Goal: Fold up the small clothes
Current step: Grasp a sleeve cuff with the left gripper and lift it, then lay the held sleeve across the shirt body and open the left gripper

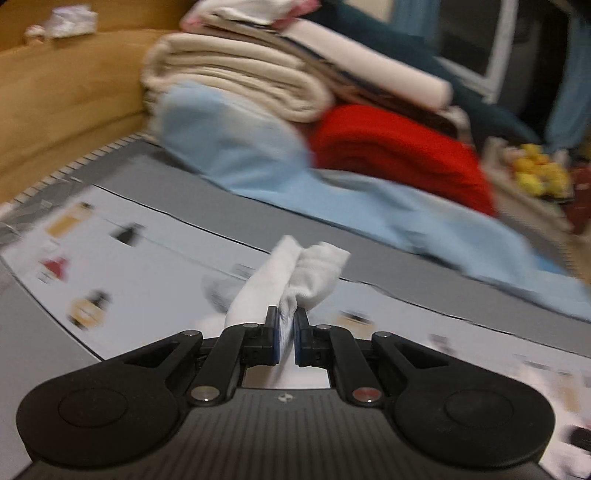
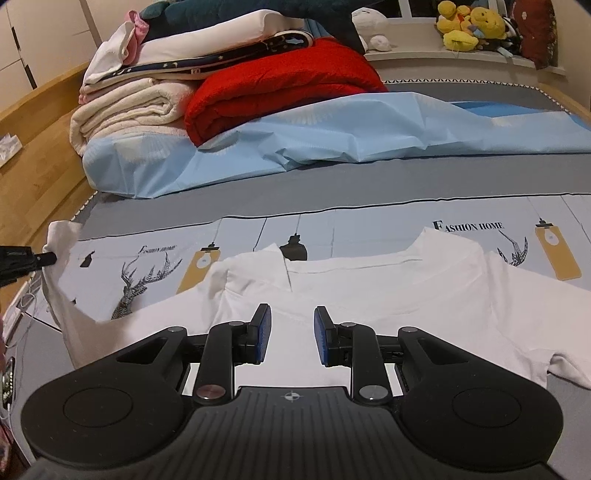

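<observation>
A white T-shirt (image 2: 406, 291) lies spread on the printed grey bedsheet (image 2: 332, 184). My left gripper (image 1: 285, 317) is shut on a bunched edge of that white shirt (image 1: 295, 273) and holds it lifted off the bed. In the right wrist view the left gripper (image 2: 50, 257) enters at the far left edge, with the shirt's raised corner (image 2: 61, 236) pinched in it. My right gripper (image 2: 291, 314) stands open low over the shirt's middle. Nothing is between its blue pads (image 2: 263, 332).
A stack of folded cream and white blankets (image 2: 125, 107) and a red blanket (image 2: 280, 81) rest on a light blue sheet (image 2: 332, 133) at the bed's far side. A wooden bed frame (image 2: 37, 155) runs along the left. Plush toys (image 2: 469, 22) sit on a back shelf.
</observation>
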Action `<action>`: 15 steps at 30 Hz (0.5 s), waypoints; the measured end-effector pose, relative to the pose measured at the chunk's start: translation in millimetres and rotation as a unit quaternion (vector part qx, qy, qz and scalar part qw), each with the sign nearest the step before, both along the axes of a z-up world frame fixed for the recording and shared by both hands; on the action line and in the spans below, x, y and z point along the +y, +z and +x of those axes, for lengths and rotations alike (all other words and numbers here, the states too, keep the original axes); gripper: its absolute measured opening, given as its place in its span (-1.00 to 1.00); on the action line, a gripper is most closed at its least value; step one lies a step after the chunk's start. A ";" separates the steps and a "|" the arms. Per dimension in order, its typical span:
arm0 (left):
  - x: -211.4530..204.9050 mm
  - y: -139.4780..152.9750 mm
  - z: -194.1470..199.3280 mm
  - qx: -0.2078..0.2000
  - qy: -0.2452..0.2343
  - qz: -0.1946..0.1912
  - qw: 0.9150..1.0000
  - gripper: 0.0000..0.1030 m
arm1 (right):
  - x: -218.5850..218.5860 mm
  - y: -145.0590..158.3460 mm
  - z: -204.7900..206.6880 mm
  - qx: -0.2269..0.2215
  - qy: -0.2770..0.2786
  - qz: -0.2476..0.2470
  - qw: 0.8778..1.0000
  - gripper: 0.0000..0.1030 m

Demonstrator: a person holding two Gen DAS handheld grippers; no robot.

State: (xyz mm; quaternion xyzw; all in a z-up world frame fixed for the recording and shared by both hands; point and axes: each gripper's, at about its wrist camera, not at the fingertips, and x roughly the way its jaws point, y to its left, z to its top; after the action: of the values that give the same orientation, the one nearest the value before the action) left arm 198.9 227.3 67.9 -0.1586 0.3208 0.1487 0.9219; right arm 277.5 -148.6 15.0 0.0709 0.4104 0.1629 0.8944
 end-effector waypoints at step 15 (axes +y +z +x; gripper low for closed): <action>-179.1 -51.2 46.1 0.018 -0.265 -0.138 0.954 -0.52 | -59.1 -19.1 6.2 0.073 -0.077 0.047 0.993 -0.47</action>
State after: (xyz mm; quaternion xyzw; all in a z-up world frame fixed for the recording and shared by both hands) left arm 245.0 48.2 16.7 -0.1904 0.3850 -0.1441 0.8915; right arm 283.7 -207.7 -4.1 0.1563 0.4597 0.1075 0.8676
